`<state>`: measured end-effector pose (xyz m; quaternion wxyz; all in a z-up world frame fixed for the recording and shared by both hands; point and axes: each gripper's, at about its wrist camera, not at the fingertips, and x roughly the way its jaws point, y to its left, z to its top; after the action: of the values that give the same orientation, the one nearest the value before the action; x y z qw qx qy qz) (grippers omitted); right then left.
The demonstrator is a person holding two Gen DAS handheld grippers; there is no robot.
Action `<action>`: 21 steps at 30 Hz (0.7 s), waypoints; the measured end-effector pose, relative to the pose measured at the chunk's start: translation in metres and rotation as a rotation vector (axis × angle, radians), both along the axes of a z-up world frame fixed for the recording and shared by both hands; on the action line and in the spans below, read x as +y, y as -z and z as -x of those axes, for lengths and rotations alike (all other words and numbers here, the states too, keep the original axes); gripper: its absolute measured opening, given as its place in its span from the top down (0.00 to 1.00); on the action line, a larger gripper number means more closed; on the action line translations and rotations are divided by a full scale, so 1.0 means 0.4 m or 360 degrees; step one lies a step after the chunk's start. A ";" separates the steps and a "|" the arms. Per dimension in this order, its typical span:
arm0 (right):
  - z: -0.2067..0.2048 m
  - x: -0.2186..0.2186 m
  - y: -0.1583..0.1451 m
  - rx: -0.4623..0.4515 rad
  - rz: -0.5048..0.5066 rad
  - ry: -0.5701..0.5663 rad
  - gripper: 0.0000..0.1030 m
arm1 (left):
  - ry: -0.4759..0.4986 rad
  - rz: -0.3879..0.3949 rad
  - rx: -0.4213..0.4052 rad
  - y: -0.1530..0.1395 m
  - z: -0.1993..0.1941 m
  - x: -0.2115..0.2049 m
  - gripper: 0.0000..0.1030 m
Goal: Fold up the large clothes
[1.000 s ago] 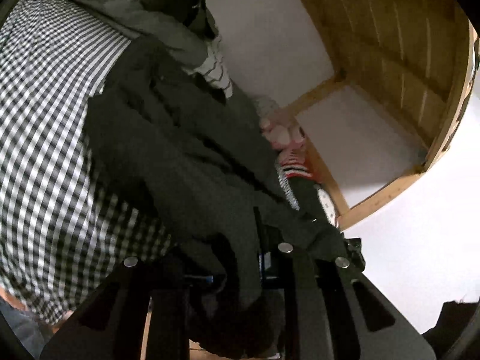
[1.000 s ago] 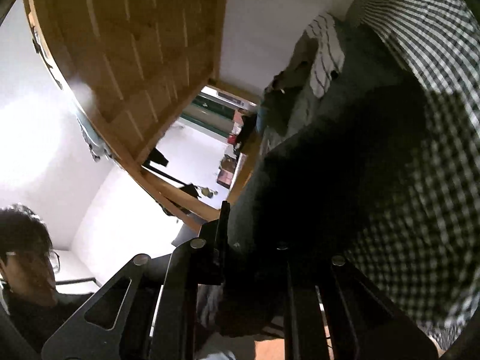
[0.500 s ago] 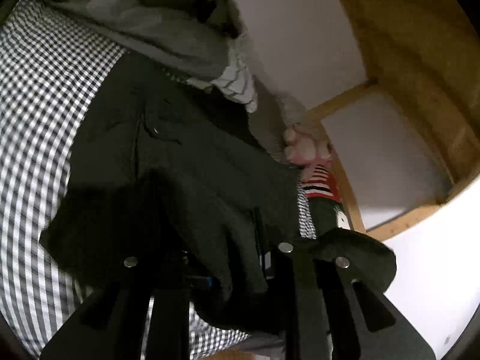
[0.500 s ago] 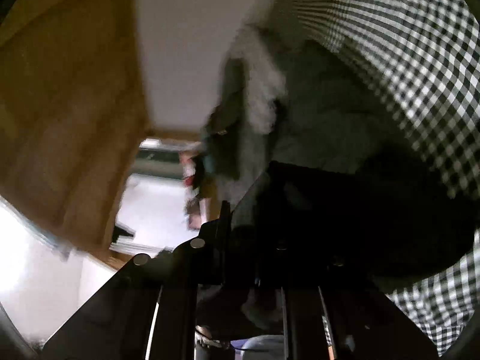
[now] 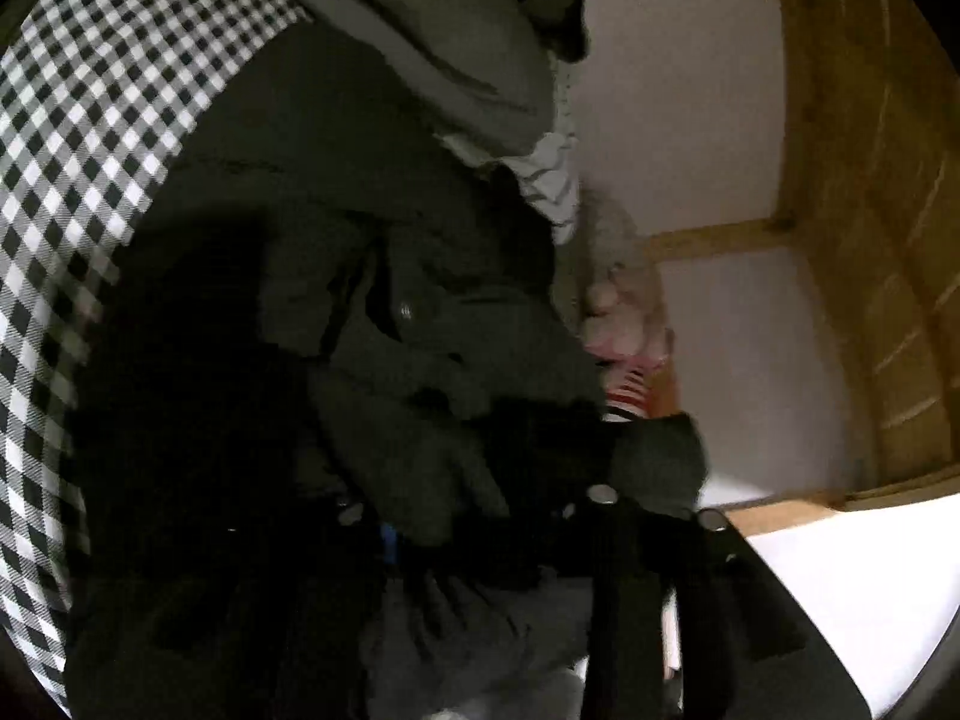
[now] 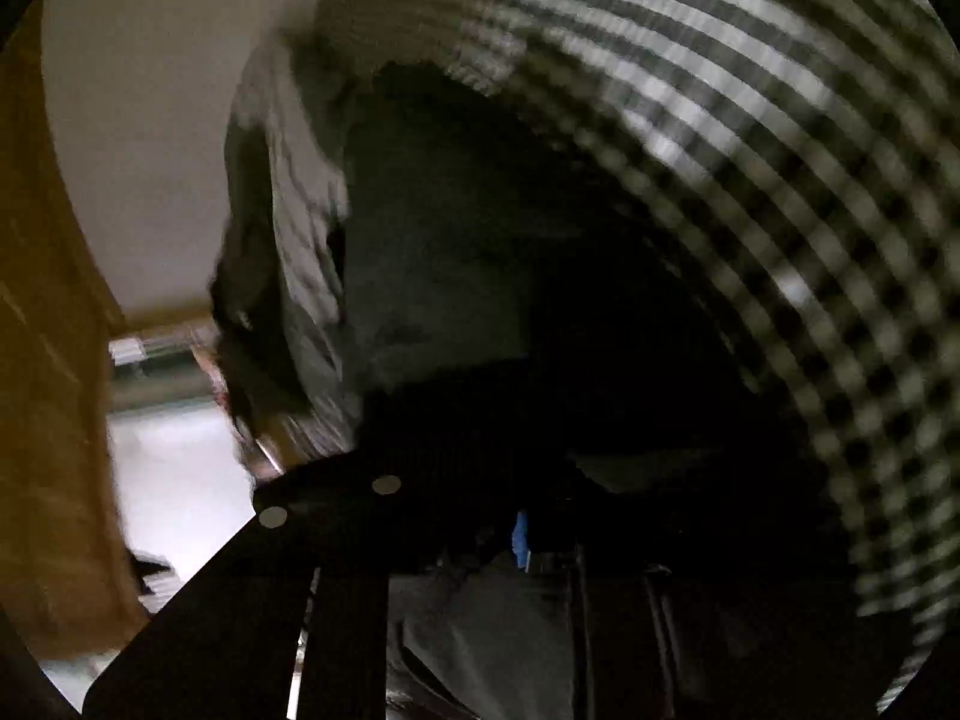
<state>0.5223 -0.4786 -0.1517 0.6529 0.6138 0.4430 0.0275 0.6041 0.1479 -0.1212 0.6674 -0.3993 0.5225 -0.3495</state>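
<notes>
A large dark jacket (image 5: pixel 360 210) lies bunched on the black-and-white checked bed sheet (image 5: pixel 90 150). A fold of it is draped between the jaws of my left gripper (image 5: pixel 474 498). These jaws are opening and the cloth hangs loose between them. In the right wrist view the same jacket (image 6: pixel 456 228) fills the dark, blurred middle over the checked sheet (image 6: pixel 750 120). My right gripper (image 6: pixel 510 492) is still closed on a dark fold of it, and its jaws are starting to open. The fingertips of both grippers are hidden under cloth.
A heap of grey clothes (image 5: pixel 432 18) and a striped garment (image 5: pixel 552 180) lie at the far end of the bed by the white wall. A pink plush toy (image 5: pixel 618 312) sits beside them. A wooden bunk frame (image 5: pixel 870 240) rises at the right.
Both grippers have swept across the bed with the jacket's edge, laying it over the rest of the garment. The left jaws have spread apart. Both views have rolled and closed in on the cloth.
</notes>
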 end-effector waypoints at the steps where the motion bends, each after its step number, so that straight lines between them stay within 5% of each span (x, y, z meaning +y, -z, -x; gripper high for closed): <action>1: -0.016 0.003 -0.028 -0.0049 0.0082 -0.0105 0.83 | 0.0032 0.0016 -0.0036 -0.013 0.007 0.003 0.53; 2: -0.030 0.006 -0.058 -0.0120 0.0163 -0.0199 0.83 | 0.0069 0.0014 -0.0092 -0.040 0.021 0.008 0.51; 5: -0.034 0.022 -0.151 -0.0343 0.0363 -0.0437 0.83 | 0.0179 0.0112 -0.0299 -0.116 0.072 0.018 0.05; 9: -0.015 0.042 -0.202 -0.0390 0.0491 -0.0621 0.83 | 0.0143 0.0012 -0.0548 -0.198 0.132 0.038 0.05; 13: 0.009 -0.012 -0.194 -0.0325 0.0285 -0.0608 0.78 | 0.0096 -0.0021 -0.0619 -0.200 0.161 0.051 0.05; 15: 0.008 -0.038 -0.182 -0.0344 0.0130 -0.0519 0.65 | 0.0177 -0.0134 -0.0742 -0.202 0.186 0.029 0.05; 17: 0.018 -0.079 -0.173 -0.0432 -0.0144 -0.0301 0.08 | 0.0215 -0.0200 -0.0906 -0.210 0.226 0.013 0.05; 21: 0.022 -0.089 -0.217 -0.0491 -0.0125 -0.0184 0.03 | 0.0168 -0.0067 -0.1104 -0.250 0.303 0.022 0.05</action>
<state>0.5134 -0.5142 -0.0647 0.6860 0.6007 0.3707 0.1763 0.4830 0.1568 -0.0211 0.7942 -0.2153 0.2916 -0.4877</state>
